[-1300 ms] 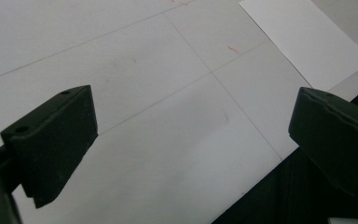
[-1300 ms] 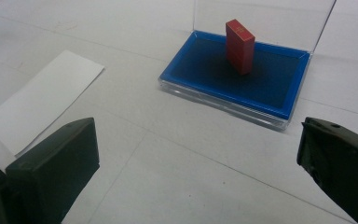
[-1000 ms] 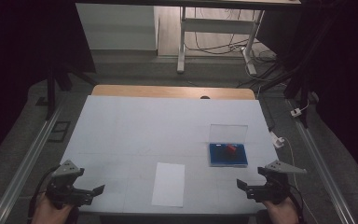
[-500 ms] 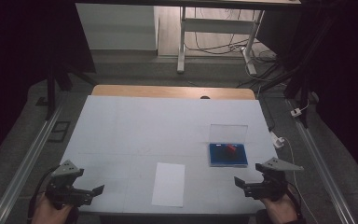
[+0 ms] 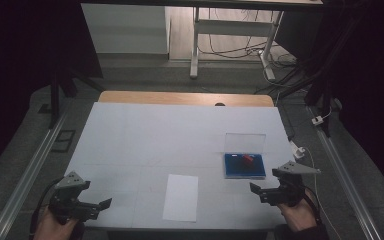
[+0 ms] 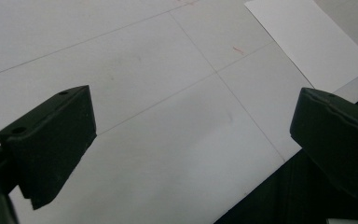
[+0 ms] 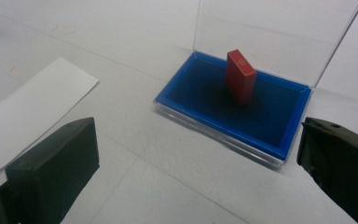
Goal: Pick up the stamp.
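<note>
A small red block (image 7: 241, 77) stands upright in a blue-lined case (image 7: 233, 105) whose clear lid (image 7: 270, 32) stands open behind it. In the high view the case (image 5: 245, 166) sits right of the table's middle, with the red block (image 5: 248, 159) inside. My right gripper (image 5: 257, 194) hovers just in front of the case, open and holding nothing; its jaws (image 7: 196, 158) frame the case from a short way off. My left gripper (image 5: 100, 206) is at the near left corner, open over bare tabletop (image 6: 191, 135).
A white paper sheet (image 5: 181, 197) lies flat near the front edge between the two grippers, also seen as paper (image 6: 307, 42) and paper (image 7: 32, 112). The white table cover (image 5: 170, 135) stretches back to a wooden strip (image 5: 185, 98). Metal rails run along both sides.
My right gripper has edged slightly left and forward, toward the blue case. The left gripper has stayed nearly still.
</note>
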Demonstrator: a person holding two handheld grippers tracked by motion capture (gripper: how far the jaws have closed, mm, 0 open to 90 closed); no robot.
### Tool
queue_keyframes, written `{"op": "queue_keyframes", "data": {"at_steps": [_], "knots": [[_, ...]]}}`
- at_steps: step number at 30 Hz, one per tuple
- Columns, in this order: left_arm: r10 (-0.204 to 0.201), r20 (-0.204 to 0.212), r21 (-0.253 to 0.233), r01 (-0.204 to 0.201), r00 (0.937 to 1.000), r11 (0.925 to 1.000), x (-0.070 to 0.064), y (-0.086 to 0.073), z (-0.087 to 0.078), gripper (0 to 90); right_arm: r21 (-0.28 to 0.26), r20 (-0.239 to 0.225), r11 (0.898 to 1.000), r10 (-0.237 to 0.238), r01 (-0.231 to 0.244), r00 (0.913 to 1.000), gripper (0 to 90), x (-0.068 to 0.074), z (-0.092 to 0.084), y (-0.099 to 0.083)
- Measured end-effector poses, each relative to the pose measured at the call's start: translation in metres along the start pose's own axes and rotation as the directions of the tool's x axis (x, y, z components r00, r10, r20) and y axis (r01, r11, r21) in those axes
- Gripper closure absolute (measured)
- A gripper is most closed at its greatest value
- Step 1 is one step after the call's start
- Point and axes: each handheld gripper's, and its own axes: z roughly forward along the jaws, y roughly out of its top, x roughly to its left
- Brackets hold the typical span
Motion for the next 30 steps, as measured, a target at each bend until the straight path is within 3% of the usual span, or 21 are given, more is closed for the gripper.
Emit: {"op": "queue_keyframes", "data": {"at_steps": [7,12,30], "knots": [[0.008,0.002,0.008,-0.008,1.0,0.9999,0.0,0.0,0.001,0.7,0.024,-0.018,1.0,0.011,-0.011,0.9998,0.0,-0.007,0.009,0.007],[0.011,-0.001,0.011,-0.011,0.9999,0.9999,-0.001,0.0,0.001,0.7,0.054,-0.005,0.998,-0.026,0.026,0.9996,0.0,-0.008,0.018,0.014],[0.008,-0.004,0.017,-0.008,1.0,0.9998,-0.001,0.001,0.002,0.8,0.143,0.013,0.987,-0.07,0.067,0.9975,0.0,-0.02,0.046,0.029]]}}
